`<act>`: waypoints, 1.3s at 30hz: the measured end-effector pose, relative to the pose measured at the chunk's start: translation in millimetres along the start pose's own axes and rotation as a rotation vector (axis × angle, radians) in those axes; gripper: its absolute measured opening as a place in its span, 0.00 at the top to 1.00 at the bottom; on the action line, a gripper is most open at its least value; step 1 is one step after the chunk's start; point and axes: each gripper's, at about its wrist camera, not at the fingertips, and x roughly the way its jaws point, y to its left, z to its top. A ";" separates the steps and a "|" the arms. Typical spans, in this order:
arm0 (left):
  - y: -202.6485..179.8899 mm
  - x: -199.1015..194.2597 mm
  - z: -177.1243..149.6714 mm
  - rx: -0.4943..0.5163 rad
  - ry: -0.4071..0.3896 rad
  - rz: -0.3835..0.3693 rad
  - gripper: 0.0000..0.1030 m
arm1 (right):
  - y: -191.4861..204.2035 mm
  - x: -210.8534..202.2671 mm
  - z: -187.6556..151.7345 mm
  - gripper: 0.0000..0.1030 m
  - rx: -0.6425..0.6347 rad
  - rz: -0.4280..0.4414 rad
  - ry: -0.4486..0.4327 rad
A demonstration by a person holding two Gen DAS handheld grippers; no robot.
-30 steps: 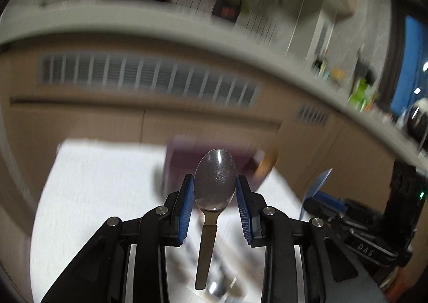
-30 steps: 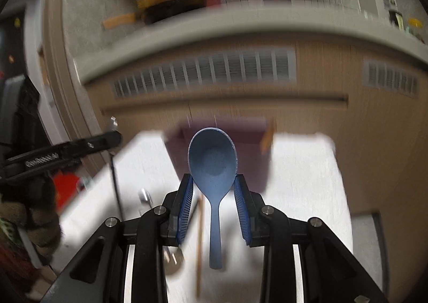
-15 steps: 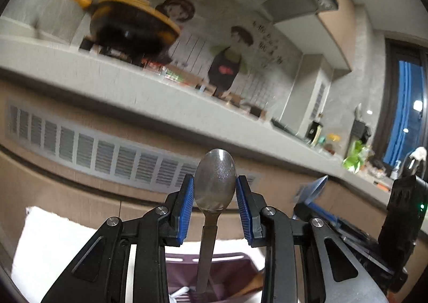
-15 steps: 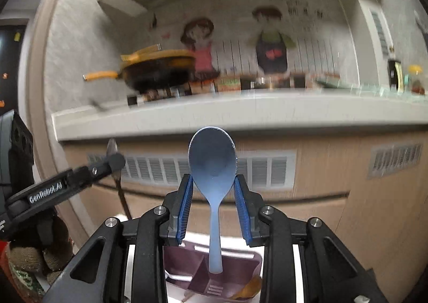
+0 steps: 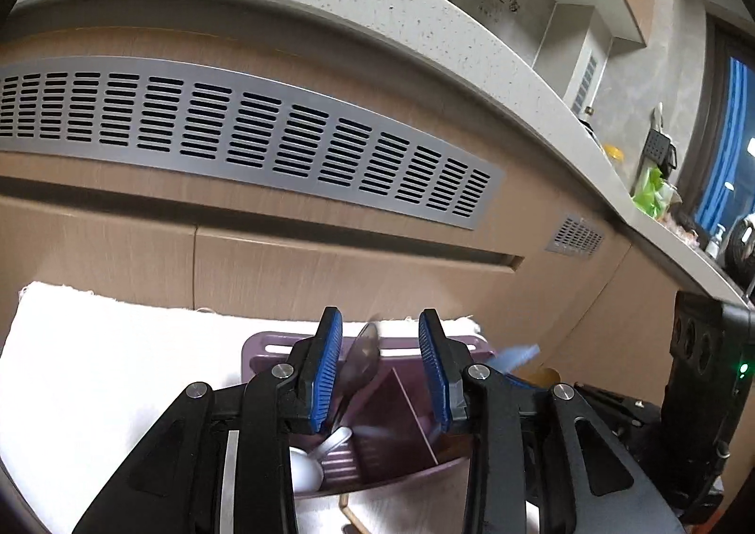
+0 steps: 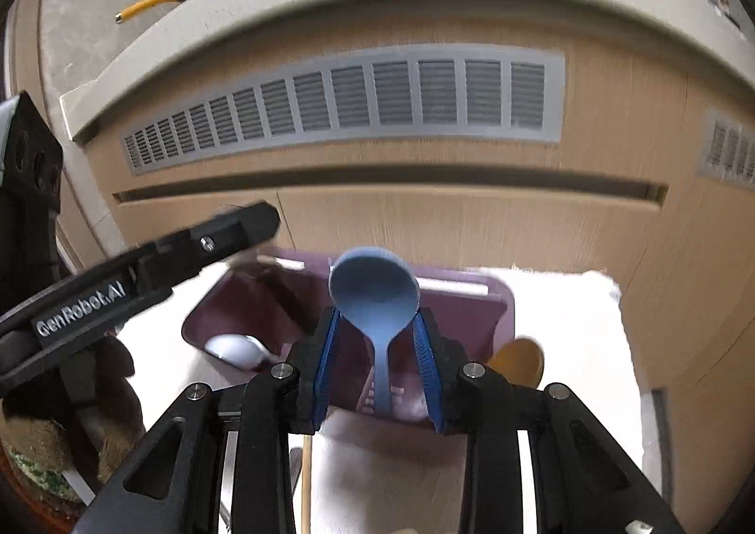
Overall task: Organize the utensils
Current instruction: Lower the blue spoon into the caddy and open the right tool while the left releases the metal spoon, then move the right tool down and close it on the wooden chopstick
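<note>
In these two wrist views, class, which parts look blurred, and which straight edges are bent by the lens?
Left wrist view: the metal spoon between the opening jaws is smeared, while the vent grille stays sharp; the countertop edge bows. Right wrist view: the cabinet front and the other gripper are soft; the blue spoon is clearer.

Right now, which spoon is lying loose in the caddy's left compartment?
The white spoon: it lies in the purple caddy, touched by neither gripper. The blue spoon sits between the right gripper's opening jaws; the metal spoon between the left's.
</note>
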 end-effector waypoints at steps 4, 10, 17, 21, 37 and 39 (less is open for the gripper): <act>3.5 -24.2 6.9 -0.030 -0.041 -0.001 0.58 | 1.8 -23.7 -2.9 0.70 -0.028 -0.017 -0.056; 10.5 -72.7 3.1 -0.032 -0.065 0.051 0.55 | 17.0 -79.1 -12.5 0.70 -0.097 -0.063 -0.137; 23.0 -111.2 -52.9 -0.005 0.032 0.120 0.55 | 23.8 -74.7 -60.7 0.70 -0.136 0.035 0.084; 39.9 -116.4 -94.8 -0.042 0.141 0.145 0.55 | 24.3 -46.4 -96.5 0.70 -0.108 0.064 0.234; 56.0 -61.9 -113.1 0.020 0.325 0.048 0.55 | 36.0 -23.8 -123.9 0.73 -0.098 0.075 0.307; 59.6 -39.8 -107.6 0.018 0.378 0.020 0.55 | 29.8 -26.6 -124.8 0.73 -0.080 0.059 0.309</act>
